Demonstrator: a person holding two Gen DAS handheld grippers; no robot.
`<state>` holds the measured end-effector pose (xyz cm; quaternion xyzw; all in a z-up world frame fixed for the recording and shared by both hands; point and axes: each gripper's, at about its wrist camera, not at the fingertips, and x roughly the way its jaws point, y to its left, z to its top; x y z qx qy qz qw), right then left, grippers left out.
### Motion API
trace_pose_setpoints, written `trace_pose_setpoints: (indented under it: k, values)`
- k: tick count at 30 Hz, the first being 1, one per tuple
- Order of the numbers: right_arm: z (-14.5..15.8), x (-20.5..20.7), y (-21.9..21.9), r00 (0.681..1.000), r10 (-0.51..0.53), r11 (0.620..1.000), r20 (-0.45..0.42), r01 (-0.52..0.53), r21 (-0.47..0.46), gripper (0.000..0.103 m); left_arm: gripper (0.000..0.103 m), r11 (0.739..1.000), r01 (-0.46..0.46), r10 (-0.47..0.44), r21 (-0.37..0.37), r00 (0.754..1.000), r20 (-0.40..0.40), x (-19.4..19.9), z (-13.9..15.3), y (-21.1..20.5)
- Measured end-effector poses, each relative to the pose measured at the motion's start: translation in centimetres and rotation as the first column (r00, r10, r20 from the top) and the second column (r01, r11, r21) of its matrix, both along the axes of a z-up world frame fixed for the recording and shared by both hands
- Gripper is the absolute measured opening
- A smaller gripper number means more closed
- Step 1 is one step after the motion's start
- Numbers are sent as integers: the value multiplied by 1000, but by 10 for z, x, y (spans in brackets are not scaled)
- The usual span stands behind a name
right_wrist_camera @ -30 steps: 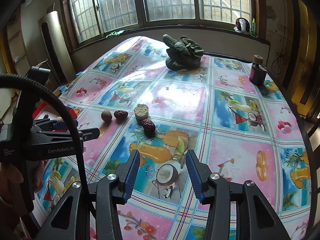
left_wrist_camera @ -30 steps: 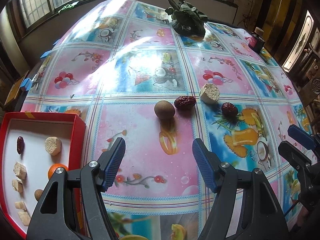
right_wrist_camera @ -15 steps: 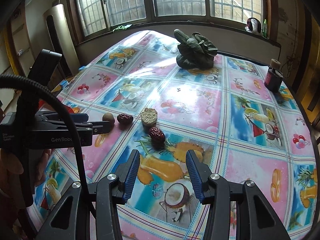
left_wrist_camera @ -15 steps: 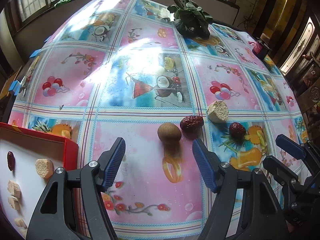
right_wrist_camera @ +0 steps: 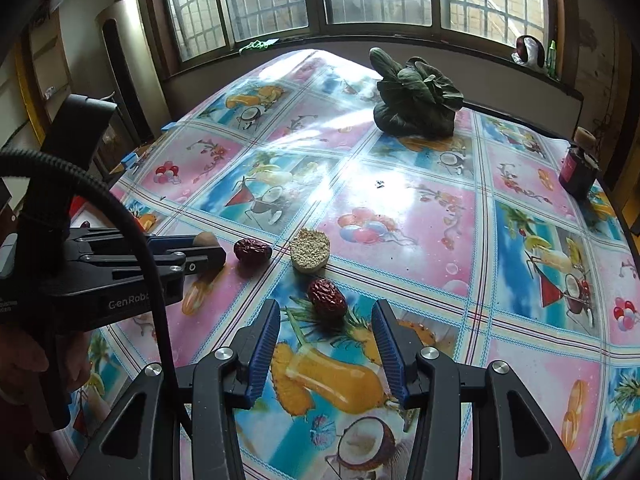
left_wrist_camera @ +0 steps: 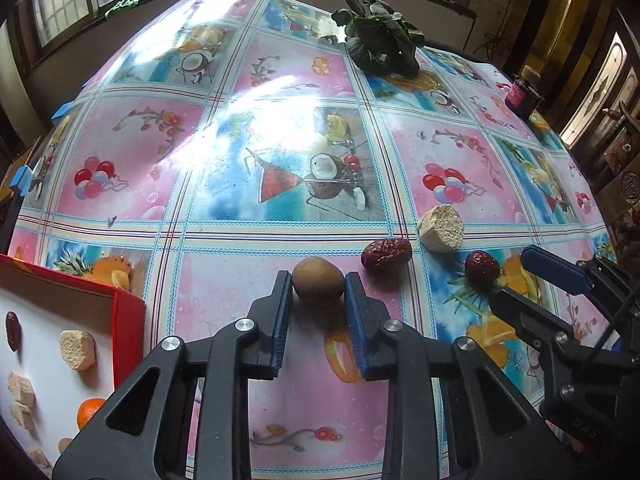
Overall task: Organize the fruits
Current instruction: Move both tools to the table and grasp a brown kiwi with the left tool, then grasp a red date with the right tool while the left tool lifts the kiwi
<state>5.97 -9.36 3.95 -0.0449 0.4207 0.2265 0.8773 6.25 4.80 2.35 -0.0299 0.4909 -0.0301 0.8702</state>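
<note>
Now a brown, egg-shaped kiwi (left_wrist_camera: 318,282) sits matte, unblemished.

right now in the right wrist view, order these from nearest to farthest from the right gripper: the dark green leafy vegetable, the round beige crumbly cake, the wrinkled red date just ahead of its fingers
1. Wrinkled red date: just ahead of the right gripper, slightly left of centre.
2. Round beige crumbly cake: just behind that date, slightly left.
3. Dark green leafy vegetable: far end of the table, near the window, right of centre.
</note>
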Motion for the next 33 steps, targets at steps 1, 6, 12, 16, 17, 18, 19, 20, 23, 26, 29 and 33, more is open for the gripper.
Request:
trace_pose_setpoints:
  k: [1, 6, 12, 16, 17, 18, 19, 20, 23, 26, 29, 33]
  values:
    - [-2, 3, 2, 1000, 2, 1000, -2, -2, -4, 46, 26, 1000, 1, -1, -4, 1000, 2, -2, 1, 0]
    - [-14, 15, 12, 1000, 13, 998, -18, -14, -57, 31, 26, 999, 32, -31, -25, 999, 12, -13, 11, 2]
    - [-13, 8, 10, 1000, -11, 997, -13, 10, -81, 22, 26, 995, 56, -54, -81, 998, 17, -33, 24, 10]
    - [0, -8, 2, 1000, -29, 999, 4, 29, -16, 22, 26, 995, 60, -58, -74, 998, 27, -51, 31, 12]
    - [3, -13, 1, 1000, -31, 1000, 7, 31, -5, 22, 26, 996, 60, -57, -71, 998, 33, -56, 33, 13]
    - [5, -18, 2, 999, -31, 1000, 8, 31, -1, 22, 26, 996, 57, -55, -64, 998, 39, -61, 34, 14]
    - [7, -23, 4, 999, -30, 1000, 12, 30, -2, 22, 26, 997, 54, -51, -54, 998, 44, -66, 35, 14]
    - [8, -29, 6, 1000, -27, 1000, 16, 27, 0, 22, 26, 998, 50, -48, -43, 998, 48, -70, 36, 15]
    - [12, -43, 13, 1000, -14, 1000, 18, 14, 11, 22, 26, 999, 38, -38, 0, 997, 63, -83, 37, 17]
    - [16, -57, 19, 1000, -6, 1000, 23, 5, 29, 22, 26, 999, 26, -27, 21, 997, 66, -94, 37, 22]
    - [18, -67, 26, 1000, -7, 998, 22, 5, 59, 22, 26, 999, 10, -14, 47, 996, 83, -104, 39, 28]
    - [20, -77, 44, 999, 28, 998, 19, -29, 61, 22, 26, 998, -19, 13, 60, 995, 101, -116, 44, 41]
